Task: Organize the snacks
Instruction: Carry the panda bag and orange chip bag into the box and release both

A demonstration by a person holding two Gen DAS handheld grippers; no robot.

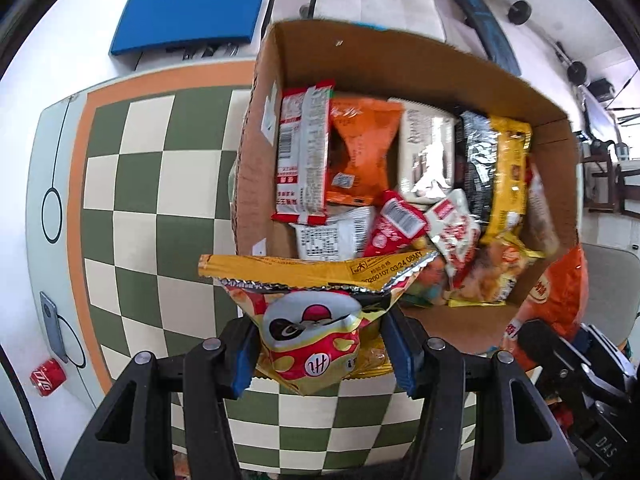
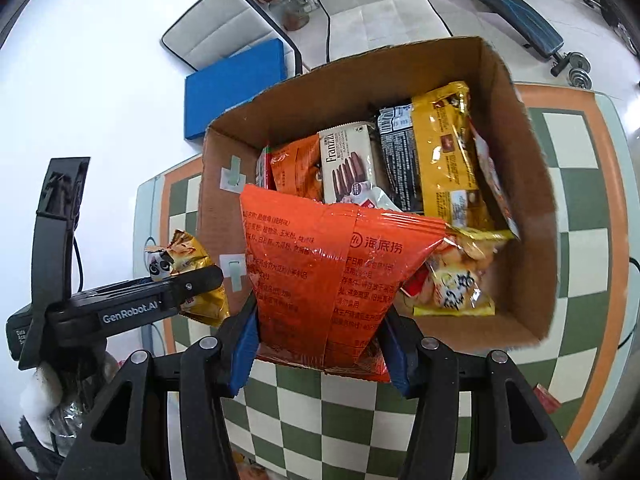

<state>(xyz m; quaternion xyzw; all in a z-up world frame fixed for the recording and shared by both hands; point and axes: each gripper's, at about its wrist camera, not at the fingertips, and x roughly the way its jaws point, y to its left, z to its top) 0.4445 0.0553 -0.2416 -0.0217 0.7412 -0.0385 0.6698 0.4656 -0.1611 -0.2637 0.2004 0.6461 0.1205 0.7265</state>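
The left claw (image 1: 320, 344) was clamped on a yellow chip bag (image 1: 316, 320); the right claw (image 2: 320, 344) gripped an orange snack bag (image 2: 320, 280). Both bags stood upright at the cardboard box's (image 2: 532, 240) near rim, box directly ahead, right bag nearer its opening.

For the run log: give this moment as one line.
left gripper: shut on yellow crinkly snack bag | right gripper: shut on orange foil snack bag | brown cardboard box: part-filled with snacks

snack packets (image 1: 360, 168) in box (image 1: 256, 168), box on mat (image 1: 132, 184)
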